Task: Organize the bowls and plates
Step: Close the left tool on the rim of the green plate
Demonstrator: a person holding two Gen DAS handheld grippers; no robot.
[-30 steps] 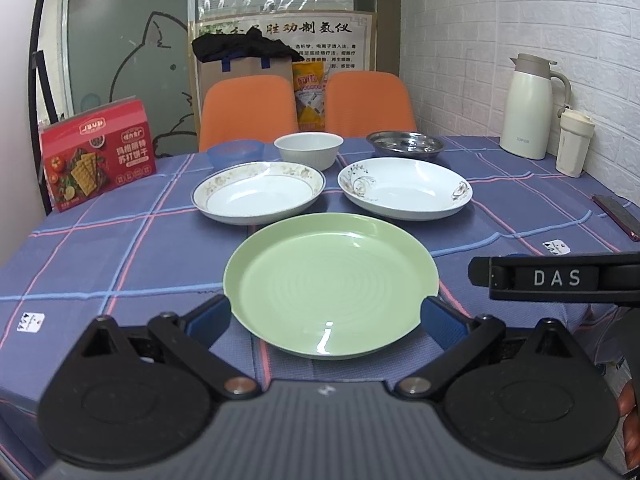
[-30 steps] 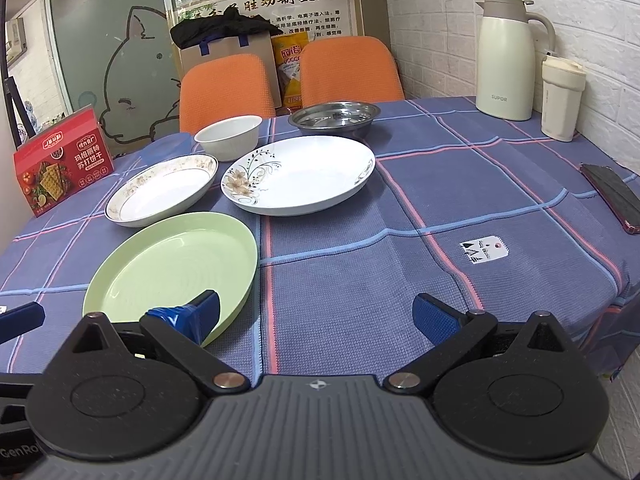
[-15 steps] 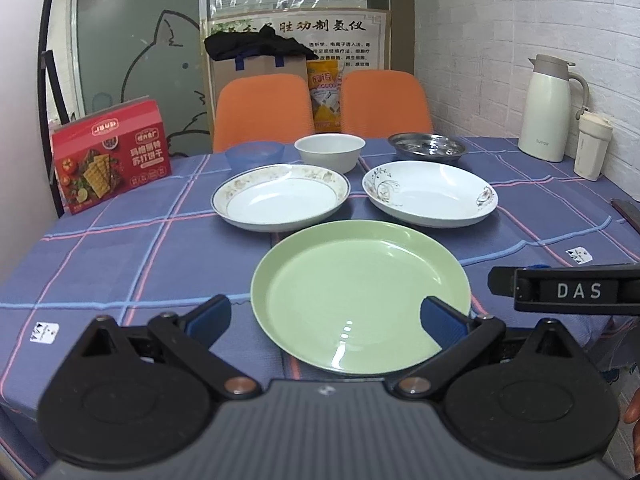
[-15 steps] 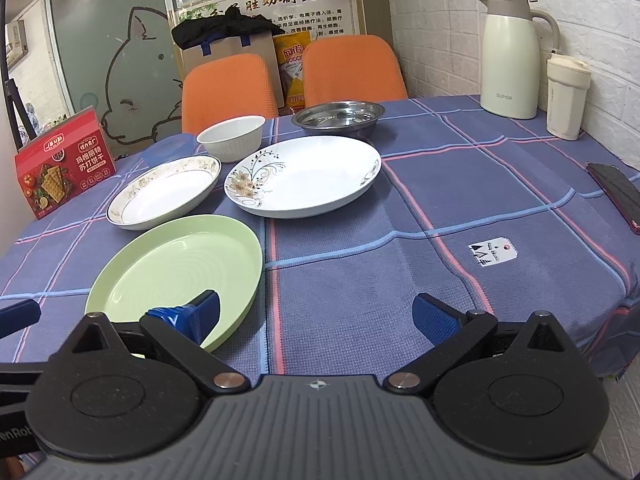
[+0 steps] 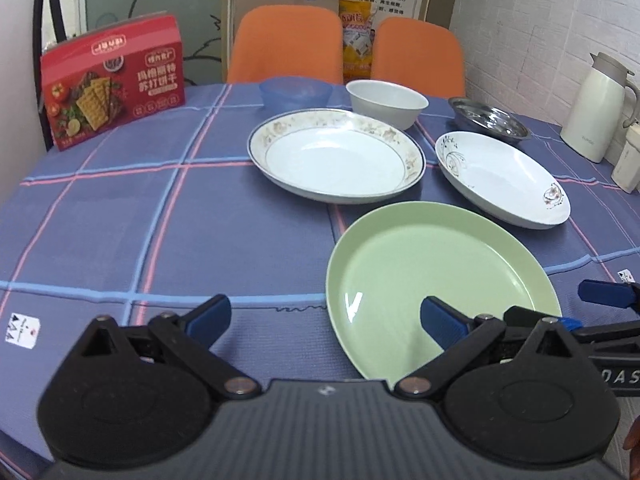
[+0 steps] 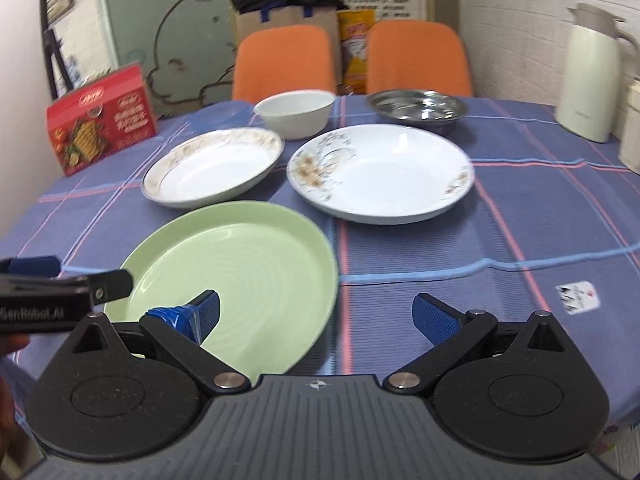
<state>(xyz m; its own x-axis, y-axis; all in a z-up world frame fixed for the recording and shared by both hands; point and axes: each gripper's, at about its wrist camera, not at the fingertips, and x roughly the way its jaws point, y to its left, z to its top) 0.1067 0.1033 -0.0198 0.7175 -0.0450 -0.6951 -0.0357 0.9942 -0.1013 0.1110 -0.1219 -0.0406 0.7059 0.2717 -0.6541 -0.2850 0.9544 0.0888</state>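
Green and glossy, the plate (image 5: 436,276) lies flat on the bench (image 5: 160,220), right in front of both tools. The left hand-held gripper (image 5: 326,318) has its jaws spread wide with nothing between them, its right finger over the plate's near part and its left finger over bare cloth. The right hand-held gripper (image 6: 316,312) is equally spread and grips nothing; its left finger sits over the plate's near rim, its right finger over the cloth.

Beyond the green plate, farther from both tools, lie two white plates side by side: a gold-rimmed plate (image 5: 336,156) on the left and a floral plate (image 6: 380,174) on the right. Behind them stand a white bowl (image 6: 296,114), a blue bowl (image 5: 295,92) and a steel dish (image 6: 418,106).

A blue cloth checked in pink and pale-blue lines covers the bench. A red cracker box (image 5: 114,80) stands at the far left, a cream thermos jug (image 6: 590,74) at the far right by a white brick wall. Two orange chairs (image 6: 284,62) face in from the far edge, with a cardboard box (image 6: 286,20) and frosted glass bearing a cat outline behind them.
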